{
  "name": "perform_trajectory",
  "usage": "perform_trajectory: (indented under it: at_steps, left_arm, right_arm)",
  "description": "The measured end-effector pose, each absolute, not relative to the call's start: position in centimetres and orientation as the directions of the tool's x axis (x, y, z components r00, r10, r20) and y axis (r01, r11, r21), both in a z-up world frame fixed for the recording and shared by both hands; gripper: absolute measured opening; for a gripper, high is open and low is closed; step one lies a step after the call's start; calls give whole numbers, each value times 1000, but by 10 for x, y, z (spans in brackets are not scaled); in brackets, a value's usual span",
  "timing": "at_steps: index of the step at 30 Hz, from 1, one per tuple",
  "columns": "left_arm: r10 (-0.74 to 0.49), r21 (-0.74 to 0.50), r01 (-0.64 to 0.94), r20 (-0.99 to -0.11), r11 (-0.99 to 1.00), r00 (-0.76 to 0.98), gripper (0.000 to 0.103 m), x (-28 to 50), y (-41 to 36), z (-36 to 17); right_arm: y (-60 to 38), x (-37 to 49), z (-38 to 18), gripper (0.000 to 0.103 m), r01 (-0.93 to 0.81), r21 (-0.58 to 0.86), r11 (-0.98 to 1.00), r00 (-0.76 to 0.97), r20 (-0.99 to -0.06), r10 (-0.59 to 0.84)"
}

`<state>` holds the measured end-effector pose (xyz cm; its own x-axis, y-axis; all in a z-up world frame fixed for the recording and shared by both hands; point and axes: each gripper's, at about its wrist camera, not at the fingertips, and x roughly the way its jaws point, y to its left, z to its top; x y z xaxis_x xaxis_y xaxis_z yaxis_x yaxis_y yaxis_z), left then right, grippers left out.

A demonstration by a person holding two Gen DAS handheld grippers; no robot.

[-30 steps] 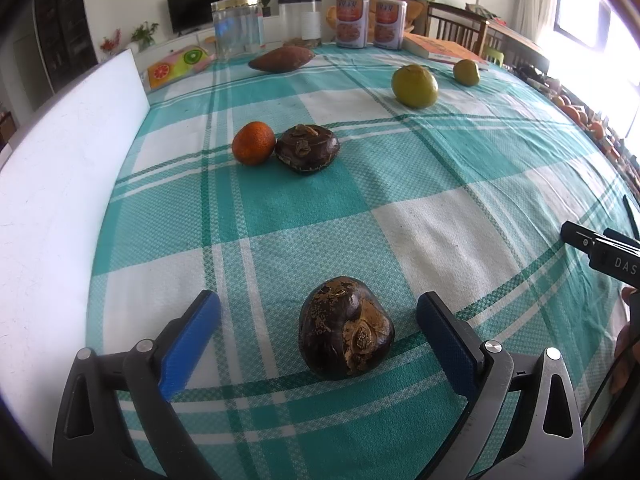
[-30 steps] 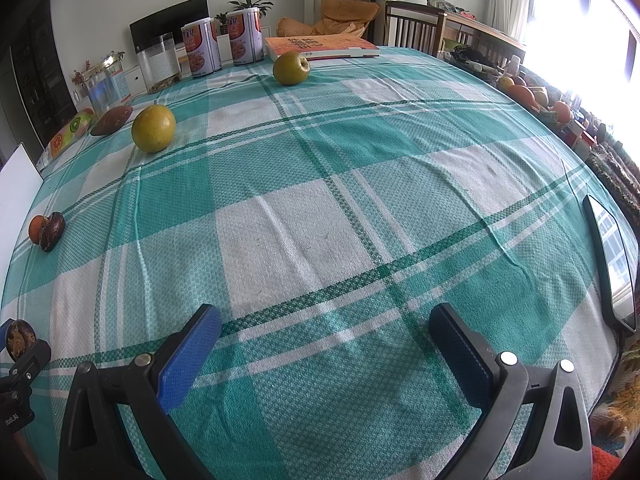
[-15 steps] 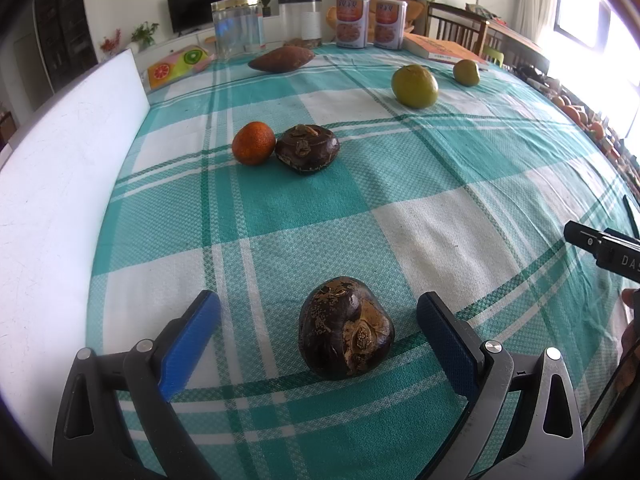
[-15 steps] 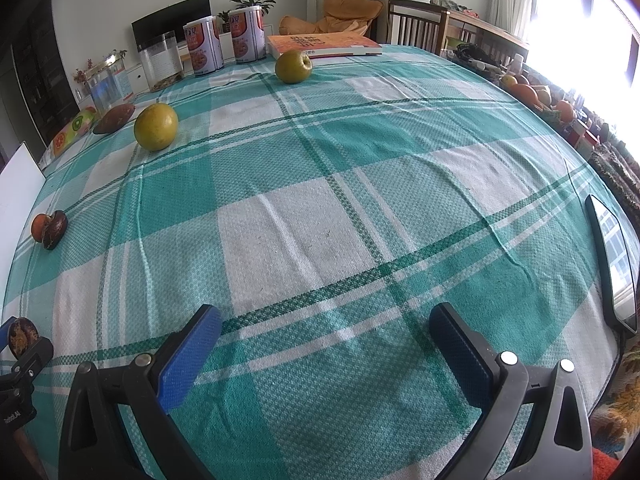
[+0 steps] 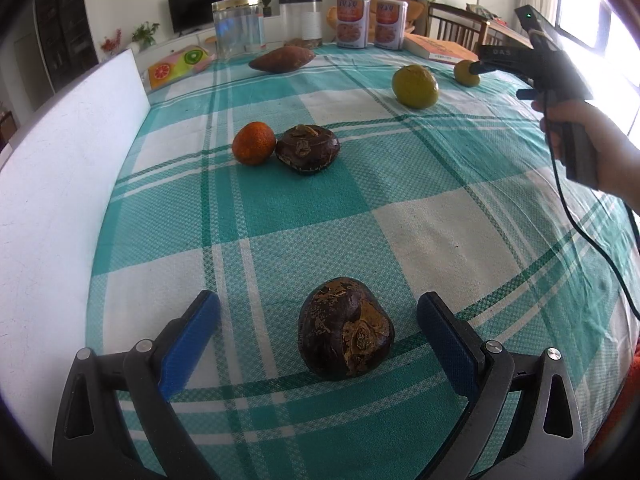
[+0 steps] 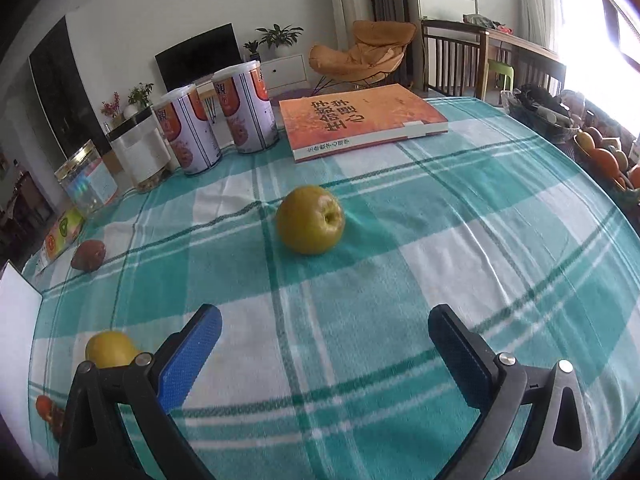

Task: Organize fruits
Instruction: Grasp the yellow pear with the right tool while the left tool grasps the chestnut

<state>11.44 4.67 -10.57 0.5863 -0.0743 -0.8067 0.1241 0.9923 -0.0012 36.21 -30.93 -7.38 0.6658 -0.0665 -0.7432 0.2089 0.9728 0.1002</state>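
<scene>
Your left gripper (image 5: pixel 318 328) is spread wide, and the dark fruit (image 5: pixel 345 338) sits on the cloth (image 5: pixel 280 220) between the blue pads (image 5: pixel 188 338), touching neither. It looks hard-shelled, lumpy and scarred, so it should be stiff and fairly light. The danger is rolling, not bruising. Close across its broad middle, low on the body, where the sides are most nearly parallel. Avoid the cracked brown patch facing you, since a pad may skid on a flaking edge.

Further off in the left view, the orange (image 5: pixel 254 149) touches a second dark fruit (image 5: pixel 308 153). Beyond them lies a sweet potato (image 5: pixel 282 59), and to the right a green citrus (image 5: pixel 415 86).

Your right gripper (image 6: pixel 324 344) is likewise wide apart and holds nothing. It is aimed at the yellow-green apple (image 6: pixel 311 219), which lies ahead of the pads and apart from them, stem pit turned to the right. The apple will likely be heavier, smooth and a little slippery. Take it across the widest girth, pads on the flanks rather than over the stem pit, and squeeze gently so the skin does not bruise. A yellow fruit (image 6: pixel 110 349) shows just behind the left finger.
</scene>
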Motion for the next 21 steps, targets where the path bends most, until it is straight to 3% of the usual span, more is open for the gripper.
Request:
perform_trajectory:
  at_steps: [5,6,7,8,17,21]
  left_arm:
    - [-73,0,123,-807,992,586,100,114,46,-106]
    - [-73,0,123,-807,992,586,100,114,46,-106]
    - [-73,-1,123,-807,992,587,100,114,47,-106]
    - [-73,-1,123,-807,992,586,100,115,47,-106]
    - [-79,-8,123,-806,992,587,99,115,48,-105]
    - [-171,-103,147,-791,984,587,98,109,59,-100]
  right_arm:
    - [-309,415,-92,101,223,84,971,629,-774,-78]
    - [-309,421,-96,85,217,77,973,618,-783,-75]
    - [-306,424,-95,76,224,19,974,618,-776,-127]
    - [-304,424,-93,50,216,-4,976,627,-766,-141]
    - [-322,326,-79,50,187,313,931,670,-734,112]
    - [-298,238,-71,50,120,451,884,637,-718,280]
